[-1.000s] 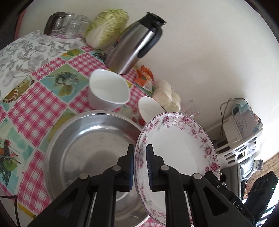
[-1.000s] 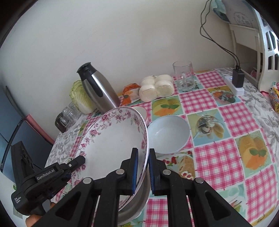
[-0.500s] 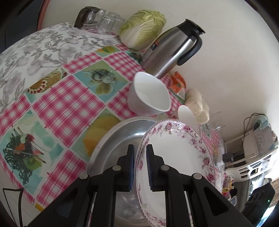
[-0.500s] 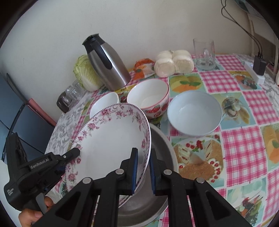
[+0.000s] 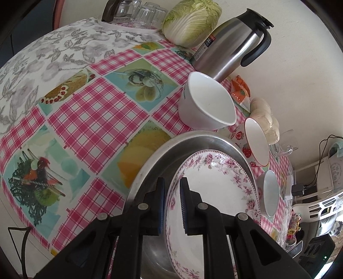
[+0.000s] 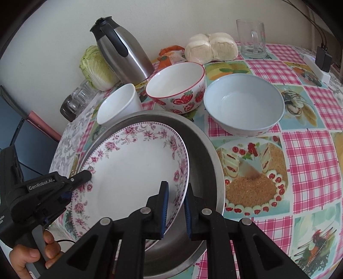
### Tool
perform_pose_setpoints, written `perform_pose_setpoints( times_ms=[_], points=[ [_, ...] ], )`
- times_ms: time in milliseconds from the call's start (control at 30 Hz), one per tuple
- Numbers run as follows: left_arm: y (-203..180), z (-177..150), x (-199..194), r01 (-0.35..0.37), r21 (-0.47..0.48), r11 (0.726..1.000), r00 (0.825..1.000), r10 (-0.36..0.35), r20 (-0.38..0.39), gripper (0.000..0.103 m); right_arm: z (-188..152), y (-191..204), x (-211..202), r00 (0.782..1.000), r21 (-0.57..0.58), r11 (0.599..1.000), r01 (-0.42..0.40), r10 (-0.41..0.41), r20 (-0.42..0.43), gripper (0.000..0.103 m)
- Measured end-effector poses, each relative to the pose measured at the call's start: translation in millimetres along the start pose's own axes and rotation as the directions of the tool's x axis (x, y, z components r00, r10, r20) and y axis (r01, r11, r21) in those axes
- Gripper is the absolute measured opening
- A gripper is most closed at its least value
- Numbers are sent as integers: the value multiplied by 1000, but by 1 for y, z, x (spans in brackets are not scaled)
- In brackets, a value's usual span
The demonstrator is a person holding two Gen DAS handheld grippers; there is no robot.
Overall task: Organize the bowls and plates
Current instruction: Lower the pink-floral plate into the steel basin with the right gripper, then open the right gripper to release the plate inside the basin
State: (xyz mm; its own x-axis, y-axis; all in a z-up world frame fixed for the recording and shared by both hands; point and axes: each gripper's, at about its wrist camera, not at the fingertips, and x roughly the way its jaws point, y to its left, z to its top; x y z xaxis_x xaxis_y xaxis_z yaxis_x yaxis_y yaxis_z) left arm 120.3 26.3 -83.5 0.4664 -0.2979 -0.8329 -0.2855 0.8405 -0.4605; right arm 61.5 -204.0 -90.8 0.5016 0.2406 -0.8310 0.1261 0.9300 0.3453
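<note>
A white plate with a pink flower rim (image 6: 133, 171) (image 5: 214, 193) lies tilted inside a large steel basin (image 6: 205, 158) (image 5: 154, 169). My left gripper (image 5: 172, 206) is shut on the plate's near-left rim; it also shows in the right wrist view (image 6: 85, 175). My right gripper (image 6: 175, 209) is shut on the plate's right rim. Behind the basin stand a white bowl (image 6: 116, 105) (image 5: 205, 105), a strawberry bowl (image 6: 175, 88) (image 5: 255, 142) and a pale blue bowl (image 6: 243, 105) (image 5: 269, 192).
A steel thermos jug (image 6: 120, 51) (image 5: 231, 45), a cabbage (image 6: 96, 68) (image 5: 190, 21), glasses (image 5: 137, 12), buns (image 6: 211, 48), and a glass mug (image 6: 251, 39) stand along the wall. A power strip (image 6: 317, 64) lies at the far right. The checked tablecloth (image 6: 300, 171) covers the table.
Both grippers have lowered the plate from upright above the basin down into it, now lying flatter. The table appears closer in both views.
</note>
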Motion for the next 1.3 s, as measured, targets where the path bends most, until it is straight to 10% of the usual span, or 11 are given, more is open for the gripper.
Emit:
perform_pose_setpoints(
  times_ms=[1300],
  points=[
    [-6, -4, 14, -84, 100, 991, 994, 91, -68, 20, -8, 10, 9, 990, -105, 985, 134, -137, -23, 21]
  ],
)
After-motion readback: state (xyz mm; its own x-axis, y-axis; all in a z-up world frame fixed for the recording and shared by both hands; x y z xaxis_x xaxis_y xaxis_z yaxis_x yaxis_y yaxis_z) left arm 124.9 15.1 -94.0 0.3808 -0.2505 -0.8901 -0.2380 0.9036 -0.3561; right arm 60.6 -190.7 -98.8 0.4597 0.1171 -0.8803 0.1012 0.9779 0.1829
